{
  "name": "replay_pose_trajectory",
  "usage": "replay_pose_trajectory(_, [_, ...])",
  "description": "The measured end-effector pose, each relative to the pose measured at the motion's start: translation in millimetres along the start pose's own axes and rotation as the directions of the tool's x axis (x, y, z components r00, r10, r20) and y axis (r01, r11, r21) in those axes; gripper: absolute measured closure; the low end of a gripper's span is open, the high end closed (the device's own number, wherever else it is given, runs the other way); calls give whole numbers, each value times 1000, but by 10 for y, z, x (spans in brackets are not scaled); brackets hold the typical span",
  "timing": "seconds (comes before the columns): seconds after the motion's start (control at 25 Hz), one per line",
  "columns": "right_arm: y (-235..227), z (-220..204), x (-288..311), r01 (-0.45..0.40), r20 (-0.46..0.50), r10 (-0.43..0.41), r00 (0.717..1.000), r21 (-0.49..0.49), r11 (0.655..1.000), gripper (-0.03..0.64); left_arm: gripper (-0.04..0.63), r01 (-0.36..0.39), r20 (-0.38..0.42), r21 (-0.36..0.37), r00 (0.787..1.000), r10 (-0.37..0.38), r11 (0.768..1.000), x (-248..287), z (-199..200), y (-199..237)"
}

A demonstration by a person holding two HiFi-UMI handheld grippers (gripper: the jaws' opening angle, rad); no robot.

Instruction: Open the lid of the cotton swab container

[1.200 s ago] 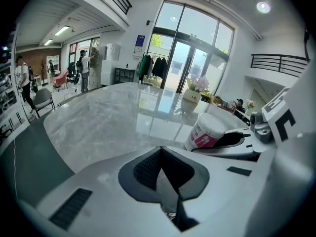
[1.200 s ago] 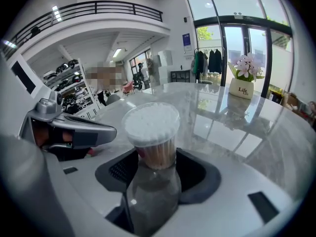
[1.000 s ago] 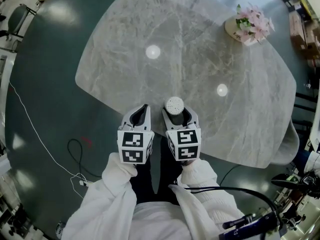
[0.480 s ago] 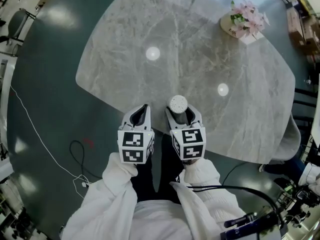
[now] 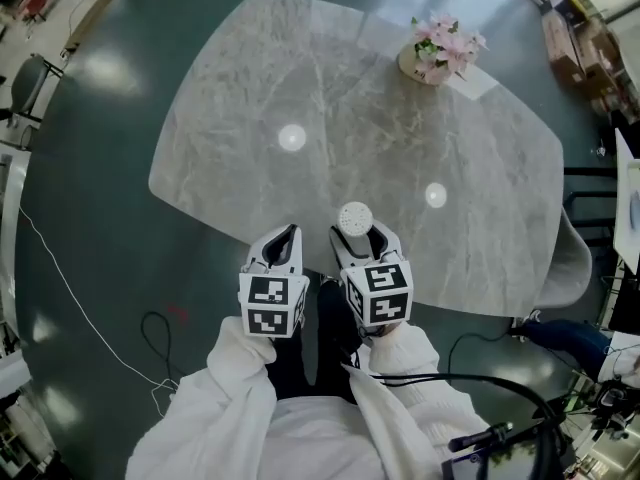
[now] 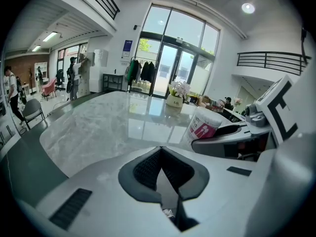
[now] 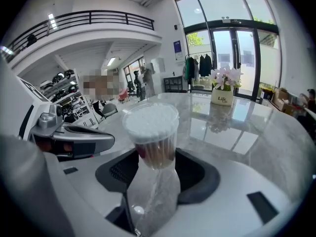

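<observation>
**Marble bench with flowers**

A pale grey marble bench point(image 5: 330, 108) stands on a dark green floor point(image 5: 90, 198). A pot of pink flowers point(image 5: 437, 52) sits near its far edge. A grey chair point(image 5: 572, 268) stands just beside its right edge.

At lower centre the left gripper's point(image 6: 160, 157) dark-padded fingers point(image 6: 143, 169) are pressed together with nothing between them. Beyond them the grey marble counter point(image 6: 98, 127) runs to a flower pot point(image 6: 175, 100) at upper centre. At right, a tilted cotton swab container point(image 6: 202, 126) leans against the right gripper point(image 6: 211, 135).

Glossy marble table point(image 5: 300, 78), clear plastic swab container point(image 7: 151, 135)
</observation>
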State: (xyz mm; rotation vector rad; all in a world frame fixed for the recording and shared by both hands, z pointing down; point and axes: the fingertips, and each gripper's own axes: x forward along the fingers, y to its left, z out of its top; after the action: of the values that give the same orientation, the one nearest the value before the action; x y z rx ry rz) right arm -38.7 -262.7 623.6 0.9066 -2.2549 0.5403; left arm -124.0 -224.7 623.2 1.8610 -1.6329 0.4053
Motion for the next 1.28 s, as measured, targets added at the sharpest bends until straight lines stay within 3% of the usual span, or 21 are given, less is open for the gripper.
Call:
replay_pose_trajectory(0.72, [-553,473,-983,67,78,-70,995,36,997,330,589,139,57,158,987,-150,978,-183,692,-843])
replay_pose_trajectory(1.04, [-762,800,-1344,86,119,-89,989,26,996,330,589,195,140,242,963,-233,951,-204,1263,-1211])
replay_pose_trajectory(1.28, [-847,891,-1449,91,131,-92,987,16,996,330,589,221,158,283,949,-273,933,-159,1437,-1417])
